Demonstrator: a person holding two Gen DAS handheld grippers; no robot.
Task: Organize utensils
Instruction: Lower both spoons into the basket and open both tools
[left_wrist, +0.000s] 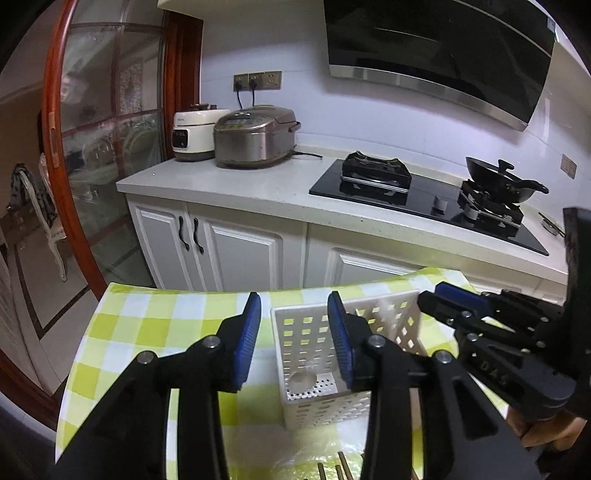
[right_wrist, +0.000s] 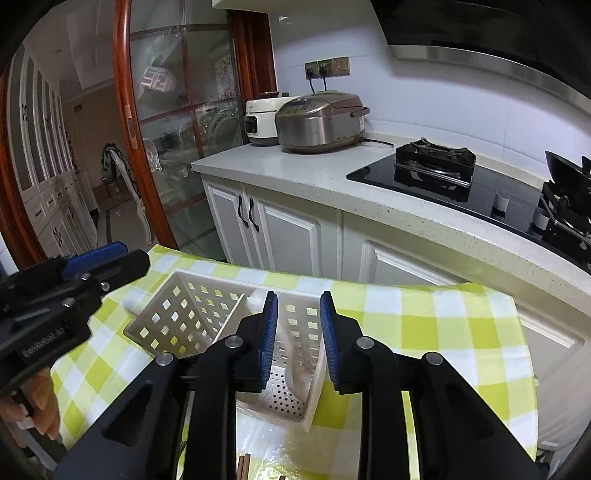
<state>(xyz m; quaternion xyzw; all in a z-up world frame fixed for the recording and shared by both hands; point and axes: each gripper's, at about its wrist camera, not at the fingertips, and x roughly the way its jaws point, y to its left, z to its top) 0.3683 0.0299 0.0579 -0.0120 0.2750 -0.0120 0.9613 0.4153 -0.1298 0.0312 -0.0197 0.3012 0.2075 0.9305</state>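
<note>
A white perforated utensil holder (left_wrist: 325, 410) stands on a table with a yellow-green checked cloth (left_wrist: 147, 325). Its compartments (right_wrist: 177, 317) are open at the top, and a pale rounded thing, perhaps a spoon (right_wrist: 295, 373), lies inside. My left gripper (left_wrist: 294, 299) hangs over the holder's near left side, open, with nothing between its blue pads. My right gripper (right_wrist: 299, 295) is open above the holder's right compartment, pads clear of the walls. Each gripper shows in the other's view: the right gripper (left_wrist: 439, 295), the left gripper (right_wrist: 122, 258). Brown chopstick ends (left_wrist: 341, 465) (right_wrist: 243, 467) lie near the front edge.
Behind the table runs a white kitchen counter (left_wrist: 229, 184) with two rice cookers (left_wrist: 255, 136), a black gas hob (left_wrist: 424, 199) and a wok (left_wrist: 502, 181). A red-framed glass door (left_wrist: 110, 147) stands at the left. A hand (right_wrist: 40, 402) holds the left gripper.
</note>
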